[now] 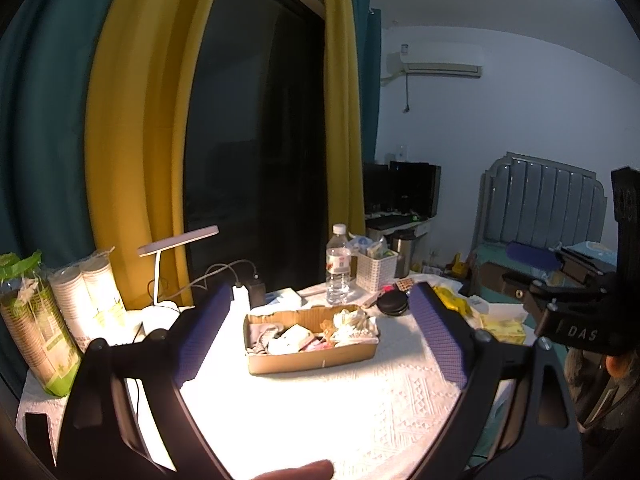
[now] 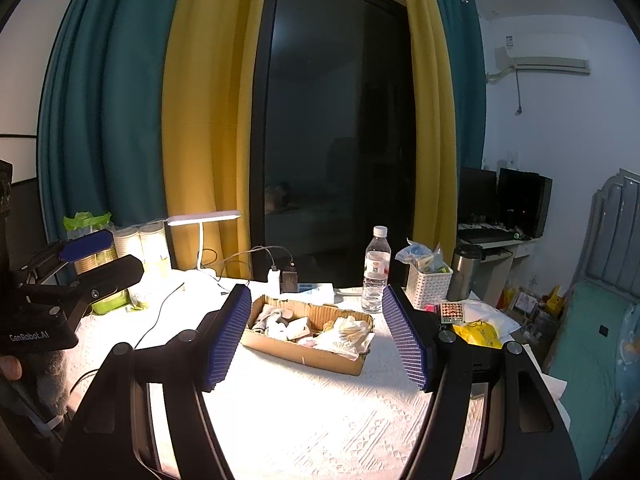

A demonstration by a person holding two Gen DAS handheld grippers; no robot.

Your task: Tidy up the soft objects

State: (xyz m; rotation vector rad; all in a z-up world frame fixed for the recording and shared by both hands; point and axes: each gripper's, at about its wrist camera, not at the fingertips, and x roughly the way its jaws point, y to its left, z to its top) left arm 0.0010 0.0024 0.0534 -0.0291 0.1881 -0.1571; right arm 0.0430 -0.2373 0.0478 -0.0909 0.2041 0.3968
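Both grippers are hovering nearest the lens, short of the cardboard tray (image 2: 308, 336), which is serving as landmark. Left gripper (image 1: 320, 328): jaws standing wide, nothing between the pads. Right gripper (image 2: 316, 332): jaws also spread well apart, holding nothing.

Going left to right from the tray: stacked paper cups (image 1: 86, 296) and a desk lamp (image 2: 204, 240) are sitting well to its left; a charger block (image 2: 289, 278) is standing just behind it; a water bottle (image 2: 376, 270) and a white basket (image 2: 428, 286) are standing behind and to its right; a yellow bag (image 2: 478, 334) is lying further right.

Soft items (image 2: 320, 330) (small pale cloths or socks, hard to tell which) are lying heaped inside the tray. Judgement: light, limp, not fragile; they will likely sag and drag neighbours, so pinching a raised fold on top looks safest.

Tray walls are low. White tablecloth (image 2: 320, 420) in front of the tray is lying bare, giving room to set pieces down; the rear is crowded.
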